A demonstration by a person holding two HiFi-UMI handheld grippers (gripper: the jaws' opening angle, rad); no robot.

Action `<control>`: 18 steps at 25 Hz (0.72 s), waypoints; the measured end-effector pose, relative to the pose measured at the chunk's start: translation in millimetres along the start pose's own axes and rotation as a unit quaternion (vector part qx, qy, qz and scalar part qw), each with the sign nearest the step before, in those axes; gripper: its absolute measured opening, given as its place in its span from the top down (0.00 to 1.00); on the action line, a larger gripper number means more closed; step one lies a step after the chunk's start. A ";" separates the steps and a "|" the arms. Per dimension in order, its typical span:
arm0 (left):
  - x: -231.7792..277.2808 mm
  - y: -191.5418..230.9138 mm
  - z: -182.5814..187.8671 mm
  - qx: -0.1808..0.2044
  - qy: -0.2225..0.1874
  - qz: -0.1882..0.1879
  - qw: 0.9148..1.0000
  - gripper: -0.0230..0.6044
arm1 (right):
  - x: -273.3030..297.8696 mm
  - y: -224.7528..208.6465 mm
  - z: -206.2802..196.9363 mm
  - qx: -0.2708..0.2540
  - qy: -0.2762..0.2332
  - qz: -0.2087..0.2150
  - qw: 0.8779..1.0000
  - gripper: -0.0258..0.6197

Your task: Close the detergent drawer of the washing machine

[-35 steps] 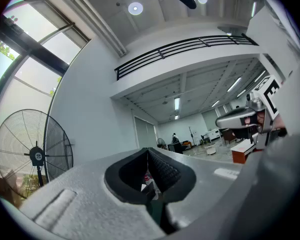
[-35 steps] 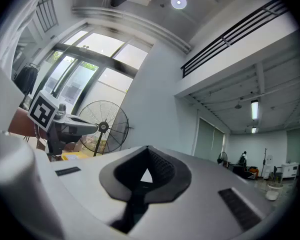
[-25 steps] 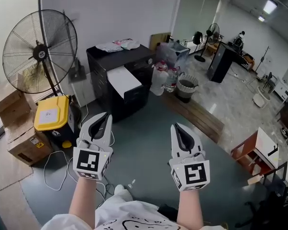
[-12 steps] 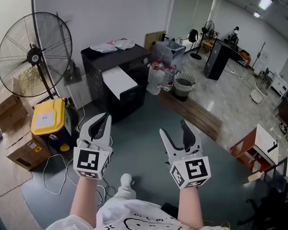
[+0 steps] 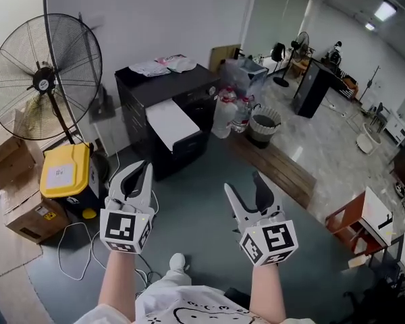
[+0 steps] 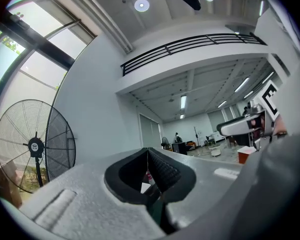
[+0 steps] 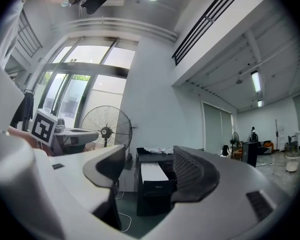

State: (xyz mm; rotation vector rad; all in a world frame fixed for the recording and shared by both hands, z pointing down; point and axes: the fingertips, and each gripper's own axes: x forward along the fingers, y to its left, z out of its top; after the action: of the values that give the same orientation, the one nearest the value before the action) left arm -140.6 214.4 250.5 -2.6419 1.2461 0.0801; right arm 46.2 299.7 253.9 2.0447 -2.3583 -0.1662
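While both grippers hang over the green floor (image 5: 202, 174), well short of it, the black washing machine (image 5: 189, 86) stands against the white wall (image 5: 162, 19). Its white drawer (image 5: 172, 121) juts out of the front, not pushed in. Nothing touches the drawer.

The left gripper (image 5: 142, 166) points toward the machine's left side. In its own view the jaws are pressed together with nothing caught in them. The right gripper (image 5: 244, 183) is level with it, and the two are held well apart. Its jaws stand spread wide and have just been opening, and no thing sits between the pads. In the right gripper view the machine and its white drawer show far off through that gap, with bare floor in front of them.

Crumpled clothes (image 5: 165, 64) lie on top of the machine. A tall standing fan (image 5: 44, 79) rises to the left of it, and a box with a yellow lid (image 5: 64, 171) sits below the fan. Cardboard boxes (image 5: 30, 211) lie just beside that box. A white cable (image 5: 74, 248) loops across the floor near the left gripper. To the right of the machine are large water bottles (image 5: 224, 110) and a round waste bin (image 5: 263, 123).
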 end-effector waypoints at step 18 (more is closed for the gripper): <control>151.2 113.9 -58.1 -0.025 0.022 0.007 0.999 0.94 | 194.7 -36.7 -28.0 0.027 0.026 0.013 0.999 0.52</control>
State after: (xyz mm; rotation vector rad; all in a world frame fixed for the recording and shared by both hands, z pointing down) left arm -133.9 17.1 266.0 -2.6911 1.2938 0.0582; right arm 56.6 100.3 267.2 2.0148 -2.3833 -0.0488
